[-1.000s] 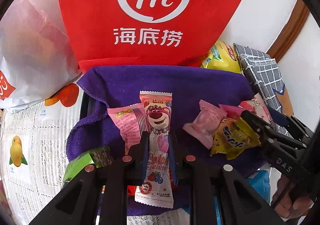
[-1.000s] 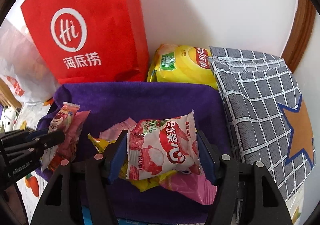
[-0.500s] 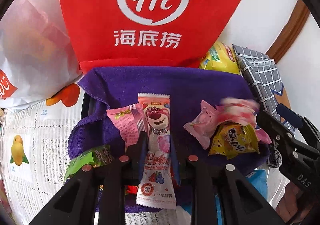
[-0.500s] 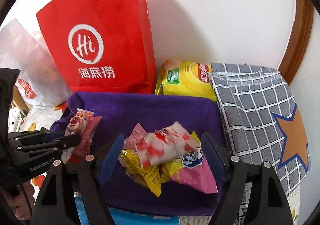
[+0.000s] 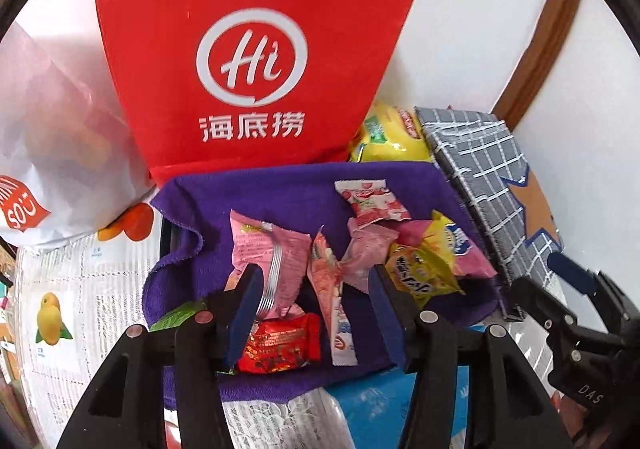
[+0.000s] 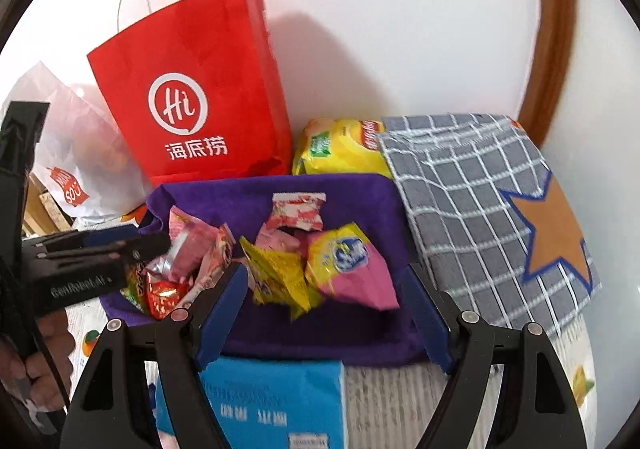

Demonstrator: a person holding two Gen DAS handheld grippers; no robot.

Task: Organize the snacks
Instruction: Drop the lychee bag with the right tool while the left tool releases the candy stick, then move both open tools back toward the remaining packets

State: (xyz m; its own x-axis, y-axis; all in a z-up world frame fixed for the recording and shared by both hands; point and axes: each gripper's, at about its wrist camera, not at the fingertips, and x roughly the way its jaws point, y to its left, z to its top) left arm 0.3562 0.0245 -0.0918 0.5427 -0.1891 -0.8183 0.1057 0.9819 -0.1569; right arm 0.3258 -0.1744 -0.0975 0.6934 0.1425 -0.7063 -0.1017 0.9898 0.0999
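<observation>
A purple cloth [image 5: 280, 193] holds a heap of snacks. My left gripper [image 5: 316, 281] hovers over its near side and its jaws are opening. The long pink bear-print snack [image 5: 332, 289] lies loose on the cloth between them, touched by neither pad. A pink packet [image 5: 272, 249] and a red candy [image 5: 280, 341] lie by the left finger. My right gripper [image 6: 324, 275] is open and holds nothing. Beyond it lie a yellow packet [image 6: 276, 269] and a pink-and-yellow packet [image 6: 348, 261]. The red-and-white fruit packet [image 6: 298, 211] rests at the back of the cloth.
A red paper bag [image 5: 256, 69] stands behind the cloth against the wall. Beside it lie a yellow chips bag [image 6: 340, 145] and a grey checked bag with an orange star [image 6: 480, 209]. A white plastic bag [image 5: 52, 153] sits left, a blue box [image 6: 272, 397] in front.
My left jaws have opened and let go of the long pink snack, and the gripper has risen. My right jaws let go of the red-and-white packet, then pulled back.
</observation>
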